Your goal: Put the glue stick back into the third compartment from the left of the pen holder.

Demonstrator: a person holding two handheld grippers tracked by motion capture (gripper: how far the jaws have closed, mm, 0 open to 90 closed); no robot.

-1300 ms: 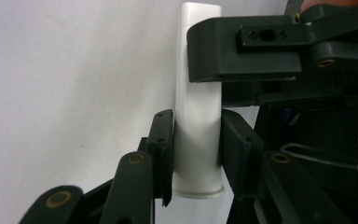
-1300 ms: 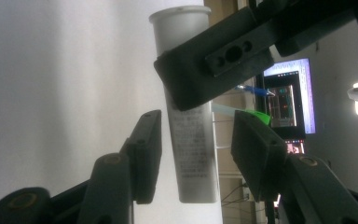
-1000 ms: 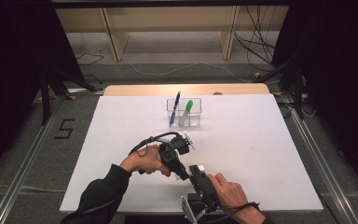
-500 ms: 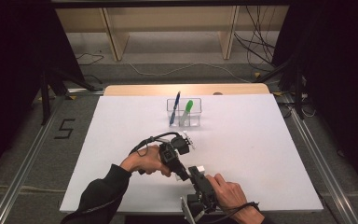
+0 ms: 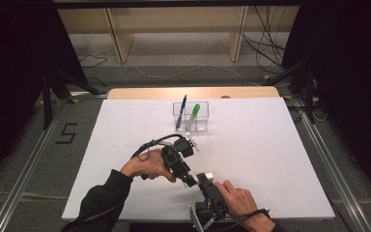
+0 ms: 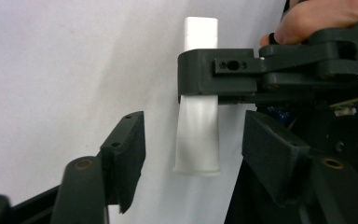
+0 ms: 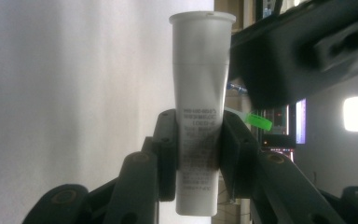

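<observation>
Tube [image 7: 200, 107] of white plastic sits clamped in your right tongs [image 7: 199, 154]; both pads press its printed body, and its round cap end points away from that camera. In the left gripper view the same tube [image 6: 198, 140] hangs between the two jaws of your left tongs [image 6: 193, 140], which have just been opening and now stand wide, touching it on neither side. From above, your two hands meet near the front edge of the white counter [image 5: 270, 145], left tongs [image 5: 189, 180] angled toward the right tongs [image 5: 204, 182], the tube's pale end [image 5: 208, 176] just showing between them. Farther back on the counter stands a clear holder [image 5: 191, 118] with a blue pen [image 5: 181, 112] and a green marker [image 5: 193, 115] upright in it, well apart from your hands.
</observation>
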